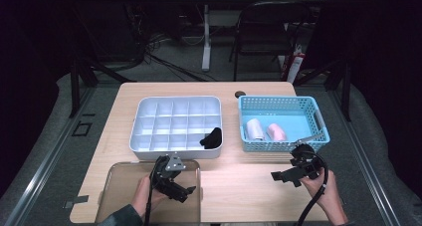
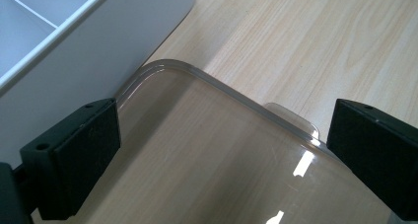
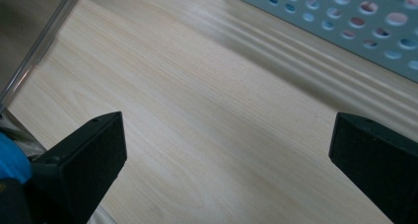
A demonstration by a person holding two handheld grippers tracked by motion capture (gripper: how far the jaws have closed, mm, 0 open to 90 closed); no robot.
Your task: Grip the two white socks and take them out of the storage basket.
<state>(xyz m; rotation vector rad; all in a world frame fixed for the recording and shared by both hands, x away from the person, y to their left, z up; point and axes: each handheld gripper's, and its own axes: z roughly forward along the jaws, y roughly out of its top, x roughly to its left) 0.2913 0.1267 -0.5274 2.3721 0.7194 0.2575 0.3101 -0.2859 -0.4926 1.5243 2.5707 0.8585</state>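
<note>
A white divided organizer tray [image 1: 175, 121] sits mid-table, with a black rolled item [image 1: 212, 137] in its front right compartment. To its right a blue perforated basket [image 1: 281, 122] holds a white roll [image 1: 255, 129] and a pink roll [image 1: 276, 132]. A clear plastic lid [image 1: 152, 192] lies flat at the front left. My left gripper [image 1: 183, 192] hovers open over that lid [image 2: 207, 150], next to the tray's white wall [image 2: 98, 56]. My right gripper [image 1: 284, 177] is open above bare wood in front of the basket [image 3: 345, 21], nothing between its jaws.
The wooden table [image 1: 239, 186] has free room between the lid and the right hand. A small dark round spot [image 1: 240, 94] sits at the table's back edge. Behind the table stand a folding chair [image 1: 263, 32] and a desk leg [image 1: 206, 37] on grey floor.
</note>
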